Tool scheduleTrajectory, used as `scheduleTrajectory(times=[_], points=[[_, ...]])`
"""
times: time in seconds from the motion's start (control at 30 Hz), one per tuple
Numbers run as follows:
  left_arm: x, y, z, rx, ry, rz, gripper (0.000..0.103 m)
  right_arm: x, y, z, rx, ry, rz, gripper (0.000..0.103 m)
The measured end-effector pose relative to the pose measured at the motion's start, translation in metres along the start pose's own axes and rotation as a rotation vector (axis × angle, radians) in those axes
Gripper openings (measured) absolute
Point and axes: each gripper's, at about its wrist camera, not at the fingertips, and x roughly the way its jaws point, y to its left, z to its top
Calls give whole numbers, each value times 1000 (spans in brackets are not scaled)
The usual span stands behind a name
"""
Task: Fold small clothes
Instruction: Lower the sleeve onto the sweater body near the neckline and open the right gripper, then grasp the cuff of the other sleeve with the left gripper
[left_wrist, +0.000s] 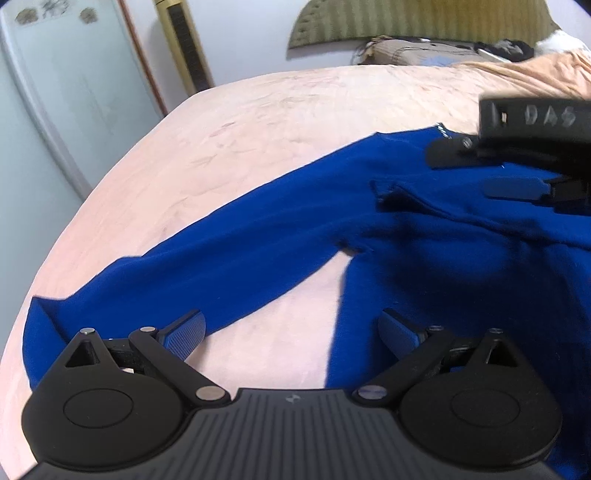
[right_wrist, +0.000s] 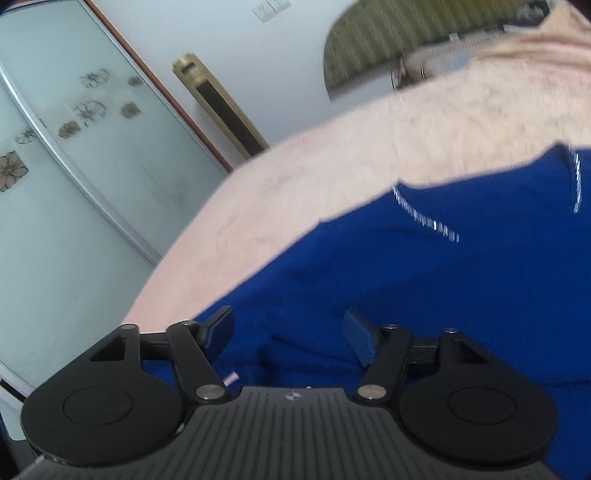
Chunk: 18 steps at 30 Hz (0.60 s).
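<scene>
A royal-blue long-sleeved top (left_wrist: 443, 240) lies spread on the pink bed. One sleeve (left_wrist: 184, 273) stretches to the left, toward the bed's corner. My left gripper (left_wrist: 291, 332) is open and empty, low over the gap between that sleeve and the body. My right gripper (left_wrist: 480, 170) shows at the upper right of the left wrist view, open, over the top's neck area. In the right wrist view the right gripper (right_wrist: 290, 334) is open just above the blue cloth (right_wrist: 424, 295), near white stitching (right_wrist: 424, 218).
The pink bedsheet (left_wrist: 258, 147) covers the bed, whose edge curves at the left. A frosted glass wardrobe door (left_wrist: 55, 110) and a gold standing unit (left_wrist: 184, 44) stand beyond it. Pillows and folded clothes (left_wrist: 424, 51) lie at the bed's far end.
</scene>
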Motion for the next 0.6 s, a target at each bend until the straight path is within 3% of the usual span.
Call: scheduleTrajectory(times=[0.07,0.1,0.17,0.23,0.27,0.33,0.43,0.5,0.57,0.6], points=[[-3,4,0,-16,2,8,101,4,0,3,-27,-17,-78,73],[-5,5,-1,-15,3,11,101,7,2,5,-69,-36,-164,73],[-8,9,-3,-3,-4,12,101,21,17,0,-251,-51,-371,74],[-12,11,-4,5,-14,21,101,40,30,-10,-421,22,-467,75],[-13,14,-5,4,-17,24,101,48,37,-18,-496,77,-466,74],[-14,21,-8,-11,-16,23,101,41,48,-29,-567,42,-490,78],[-12,26,-13,-45,8,14,101,15,47,-29,-480,-9,-426,87],[-13,24,-17,-50,21,14,101,7,43,-31,-455,7,-394,96],[-18,22,-21,-32,8,26,101,14,44,-38,-502,100,-415,90],[-22,21,-23,-20,-5,31,101,11,47,-38,-489,79,-419,91]])
